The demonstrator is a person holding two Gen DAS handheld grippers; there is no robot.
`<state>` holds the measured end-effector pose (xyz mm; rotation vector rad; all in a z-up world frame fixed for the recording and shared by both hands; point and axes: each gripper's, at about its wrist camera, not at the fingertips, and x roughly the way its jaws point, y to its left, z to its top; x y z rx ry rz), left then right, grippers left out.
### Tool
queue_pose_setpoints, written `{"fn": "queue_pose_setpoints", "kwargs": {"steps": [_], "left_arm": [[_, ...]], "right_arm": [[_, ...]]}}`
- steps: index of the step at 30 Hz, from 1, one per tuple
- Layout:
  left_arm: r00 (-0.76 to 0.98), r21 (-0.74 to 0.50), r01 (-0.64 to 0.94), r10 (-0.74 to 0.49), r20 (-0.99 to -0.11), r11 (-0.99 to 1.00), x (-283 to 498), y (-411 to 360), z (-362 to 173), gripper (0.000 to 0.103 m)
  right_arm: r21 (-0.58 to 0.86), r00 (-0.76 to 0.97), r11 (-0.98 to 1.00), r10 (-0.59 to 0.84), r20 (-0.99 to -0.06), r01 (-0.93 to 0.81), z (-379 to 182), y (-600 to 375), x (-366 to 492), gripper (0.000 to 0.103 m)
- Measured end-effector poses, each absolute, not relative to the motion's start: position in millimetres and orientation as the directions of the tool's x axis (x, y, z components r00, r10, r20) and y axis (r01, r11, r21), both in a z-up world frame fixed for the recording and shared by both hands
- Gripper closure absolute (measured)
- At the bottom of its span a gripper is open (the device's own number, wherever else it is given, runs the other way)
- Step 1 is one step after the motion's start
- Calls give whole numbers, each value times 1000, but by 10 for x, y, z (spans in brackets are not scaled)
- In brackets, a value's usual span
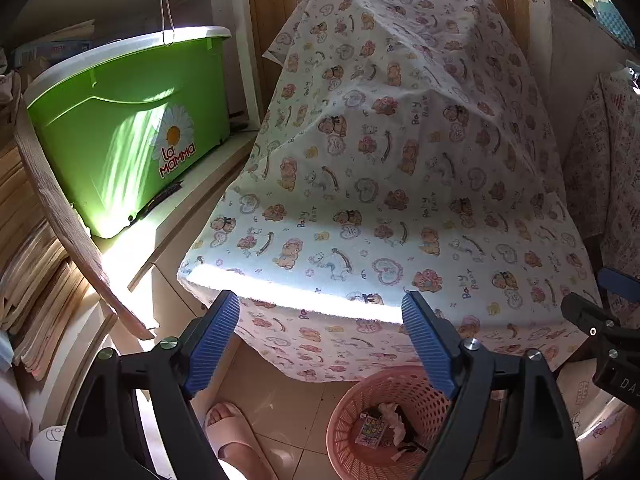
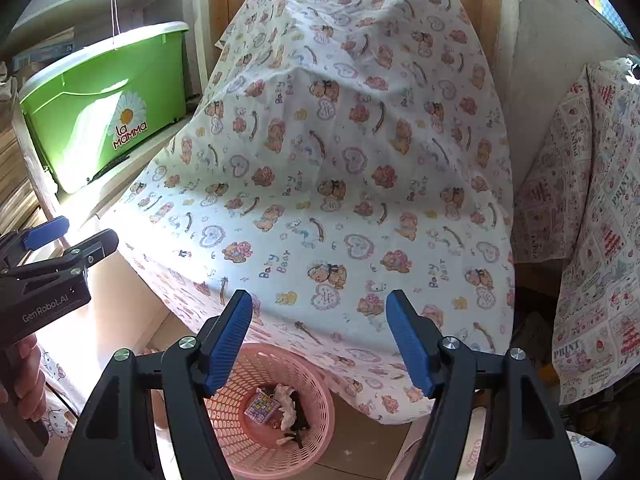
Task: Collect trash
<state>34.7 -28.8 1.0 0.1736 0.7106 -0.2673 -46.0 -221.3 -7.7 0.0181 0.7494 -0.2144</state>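
Note:
A pink plastic mesh basket (image 1: 344, 420) (image 2: 240, 420) stands on the tiled floor under the front edge of a cloth-covered table. Inside it lie a colourful small packet (image 1: 370, 430) (image 2: 262, 404), crumpled white paper (image 1: 390, 416) (image 2: 286, 400) and some dark scraps. My left gripper (image 1: 320, 304) hangs above the basket, open, with nothing between its blue pads. My right gripper (image 2: 319, 300) hovers beside it, also open and empty. Each wrist view catches the other gripper at its edge: the right gripper (image 1: 592, 292) and the left gripper (image 2: 80, 236).
A teddy-bear print cloth (image 1: 380, 160) drapes the table ahead. A green lidded box (image 1: 128, 120) sits on a low shelf at the left, with paper stacks (image 1: 24, 260) and a leaning wooden board (image 1: 60, 220). A person's slippered foot (image 1: 232, 424) is beside the basket. Another printed cloth (image 2: 592, 220) hangs at the right.

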Motion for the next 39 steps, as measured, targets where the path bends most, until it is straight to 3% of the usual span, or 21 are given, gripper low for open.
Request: {"fn": "queue_pose_setpoints", "kwargs": {"steps": [8,11,13,23,39], "left_arm": [[791,74,268,-176,-586,961,199,-261,29,1],[813,61,263,-187,-552,963,161,-240,46,2],[820,62,260,-186,-541,964,131,-234,53,1],[835,82,259,-180,-521,962,75,-283,53,1],[848,126,257,-162,-504,958,-8,-370,12,1]], "right_arm": [[-59,715,974,-202,-669,219,-105,-2367,-606,27],[-55,701,970,-209,-682,235,-159,-2428,-573,26],[-61,705,965,-227,-672,253,-162,-2454,-580,16],[29,760,978,-140,-635,205,-100,-2402,-639,12],[25,778,978,-150,-610,208,-94,-2322,-686,9]]}}
